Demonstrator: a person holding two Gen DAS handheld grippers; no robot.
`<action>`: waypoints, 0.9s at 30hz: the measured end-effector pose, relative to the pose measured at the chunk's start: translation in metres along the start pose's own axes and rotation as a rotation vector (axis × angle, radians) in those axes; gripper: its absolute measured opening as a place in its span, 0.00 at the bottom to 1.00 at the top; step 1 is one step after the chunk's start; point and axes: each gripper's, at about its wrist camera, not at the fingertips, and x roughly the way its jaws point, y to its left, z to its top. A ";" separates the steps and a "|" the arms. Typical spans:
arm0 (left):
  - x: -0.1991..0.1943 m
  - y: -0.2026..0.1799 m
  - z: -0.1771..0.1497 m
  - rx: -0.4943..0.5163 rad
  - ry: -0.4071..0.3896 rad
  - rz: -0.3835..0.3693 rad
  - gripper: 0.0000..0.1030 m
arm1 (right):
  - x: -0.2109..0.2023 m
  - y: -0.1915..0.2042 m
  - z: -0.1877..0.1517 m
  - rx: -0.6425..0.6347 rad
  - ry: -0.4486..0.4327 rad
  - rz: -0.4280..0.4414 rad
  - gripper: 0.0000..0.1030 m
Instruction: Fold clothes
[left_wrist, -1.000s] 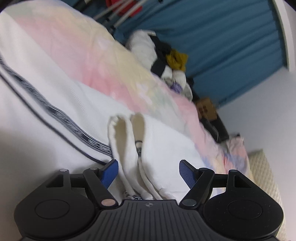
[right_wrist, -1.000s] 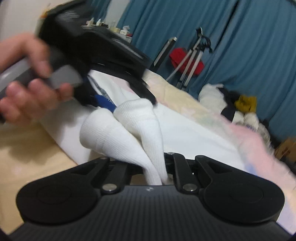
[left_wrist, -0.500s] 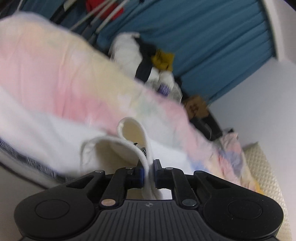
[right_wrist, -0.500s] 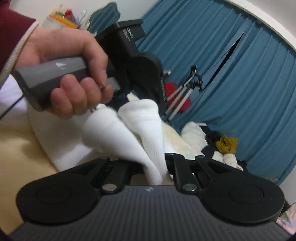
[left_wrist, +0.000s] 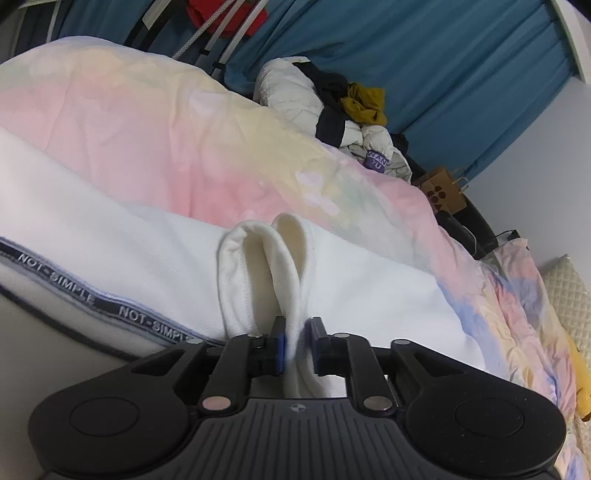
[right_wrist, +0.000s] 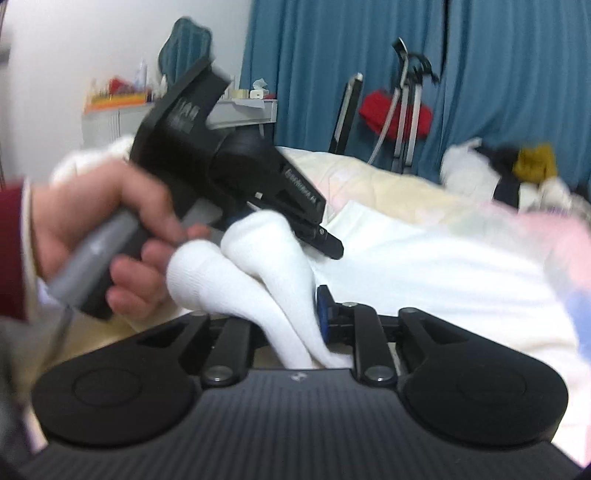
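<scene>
Left wrist view: the left gripper (left_wrist: 297, 345) has its jaws clamped on the open cuffs of a pair of white ribbed socks (left_wrist: 275, 266), held above a white garment with a dark lettered band (left_wrist: 122, 254) lying on the pastel pink-and-yellow quilt (left_wrist: 155, 133). Right wrist view — the right gripper (right_wrist: 295, 325) pinches the socks' other end (right_wrist: 258, 273), jaws closed on them; the person's left hand (right_wrist: 103, 229) grips the left gripper's grey handle just beside the socks.
</scene>
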 end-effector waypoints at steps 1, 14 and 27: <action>-0.002 0.000 -0.002 0.002 -0.006 0.003 0.19 | -0.005 0.001 -0.002 0.033 0.001 0.014 0.26; -0.077 -0.023 -0.030 0.008 -0.096 0.026 0.40 | -0.074 -0.039 0.019 0.281 -0.104 0.098 0.61; -0.070 -0.039 -0.054 0.129 -0.066 0.148 0.40 | -0.009 -0.102 -0.005 0.398 0.018 -0.257 0.62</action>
